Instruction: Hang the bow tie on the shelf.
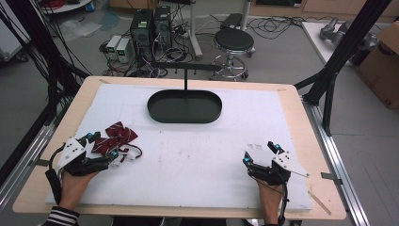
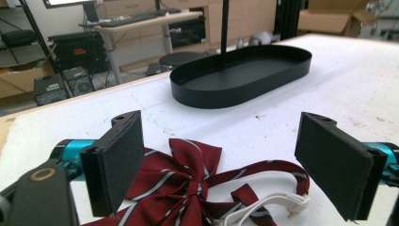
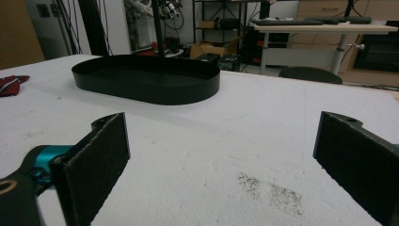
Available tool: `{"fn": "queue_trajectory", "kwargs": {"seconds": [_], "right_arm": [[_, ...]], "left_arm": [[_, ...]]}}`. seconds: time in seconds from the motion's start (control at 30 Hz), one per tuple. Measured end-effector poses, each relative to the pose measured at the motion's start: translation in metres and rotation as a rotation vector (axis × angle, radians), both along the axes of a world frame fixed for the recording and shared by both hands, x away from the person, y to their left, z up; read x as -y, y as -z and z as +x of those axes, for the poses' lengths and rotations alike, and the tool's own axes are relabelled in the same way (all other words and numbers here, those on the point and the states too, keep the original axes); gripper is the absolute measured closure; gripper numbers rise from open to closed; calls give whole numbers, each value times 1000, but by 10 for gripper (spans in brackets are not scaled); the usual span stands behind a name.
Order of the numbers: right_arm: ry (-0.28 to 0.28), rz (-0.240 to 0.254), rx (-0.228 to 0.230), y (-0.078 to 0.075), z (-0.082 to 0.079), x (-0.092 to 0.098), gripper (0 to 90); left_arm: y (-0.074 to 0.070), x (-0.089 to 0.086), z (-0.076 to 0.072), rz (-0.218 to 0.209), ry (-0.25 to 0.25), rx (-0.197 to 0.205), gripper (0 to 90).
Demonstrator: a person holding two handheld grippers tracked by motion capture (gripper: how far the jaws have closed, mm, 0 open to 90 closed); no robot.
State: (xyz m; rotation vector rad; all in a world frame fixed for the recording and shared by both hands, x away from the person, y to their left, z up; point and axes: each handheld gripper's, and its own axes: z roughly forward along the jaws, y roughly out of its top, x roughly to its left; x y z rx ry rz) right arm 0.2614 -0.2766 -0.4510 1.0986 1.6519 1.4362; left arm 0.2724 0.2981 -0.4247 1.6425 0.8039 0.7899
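I see a wooden table (image 1: 291,94) covered by a white foam sheet (image 1: 197,160), and toward the sheet's far edge, roughly centred, stands a black oval metal tray (image 1: 184,106) with a low rim; a thin black post (image 1: 185,81) rises from behind its far side. Near the sheet's left edge, toward the near corner, lies a dark red bow tie with pale stripes (image 1: 114,138), its red strap looping out to the right and ending in a white plastic clasp (image 1: 133,157). My left gripper (image 1: 101,146) rests at that same left edge with its jaws spread wide around the bow tie, not closed on it; from the left gripper view the bow tie (image 2: 181,186) sits between the two black foam pads, the strap and white clasp (image 2: 273,205) lying toward the right pad, and the tray (image 2: 244,77) is beyond, well apart. I cannot tell whether either pad touches the fabric. My right gripper (image 1: 260,152) sits near the sheet's right near corner, jaws likewise spread wide with only bare, slightly smudged foam between them. In the right gripper view the tray (image 3: 146,77) lies ahead across the sheet, and a scrap of the red bow tie (image 3: 11,84) shows at the far left.
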Motion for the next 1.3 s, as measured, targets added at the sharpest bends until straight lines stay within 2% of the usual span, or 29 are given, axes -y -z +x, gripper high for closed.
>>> {"fn": "queue_trajectory", "kwargs": {"seconds": [0.03, 0.07, 0.1, 0.17, 0.23, 0.27, 0.37, 0.43, 0.5, 0.6, 0.77, 0.87, 0.93, 1.0, 1.07, 1.1, 1.13, 1.2, 1.3], "right_arm": [[-1, -3, 4, 0, 0, 0, 31], [-1, -3, 4, 0, 0, 0, 31], [0, -4, 4, 0, 0, 0, 31], [0, -3, 4, 0, 0, 0, 31], [0, -2, 3, 0, 0, 0, 31], [0, -2, 3, 0, 0, 0, 31], [2, 2, 0, 0, 0, 0, 31], [3, -2, 6, 0, 0, 0, 31], [2, -2, 8, 0, 1, 1, 31], [0, -1, 8, 0, 0, 1, 31], [3, -1, 8, 0, 0, 1, 31], [0, -1, 7, 0, 0, 1, 31], [-1, -1, 8, 0, 0, 1, 31], [1, -2, 8, 0, 0, 1, 31], [1, -1, 9, 0, 0, 1, 31], [-1, -2, 8, 0, 0, 1, 31], [-1, -2, 8, 0, 0, 1, 31], [-1, -1, 8, 0, 0, 1, 31], [0, 0, 6, 0, 0, 1, 31]], "left_arm": [[-7, -1, 1, 24, 17, -25, 167], [-7, -1, 1, 24, 17, -25, 167], [-15, -2, 2, 49, 31, -44, 168], [-19, -2, 3, 58, 39, -56, 169], [-24, -1, 4, 87, 53, -82, 173], [-27, 0, 7, 110, 70, -109, 174], [-29, 2, 9, 164, 95, -136, 206], [-28, 5, 11, 205, 115, -179, 207], [-28, 6, 13, 271, 129, -221, 208], [-25, 7, 18, 319, 148, -266, 208], [-21, 10, 24, 354, 157, -316, 217], [-18, 12, 26, 370, 162, -329, 226], [-17, 13, 28, 380, 167, -343, 247], [-16, 14, 29, 395, 158, -373, 278], [-15, 16, 31, 430, 133, -412, 297], [-15, 16, 31, 430, 133, -412, 305], [-14, 17, 32, 439, 135, -438, 323], [-13, 19, 33, 438, 133, -453, 355], [-14, 21, 35, 461, 126, -464, 394]]}}
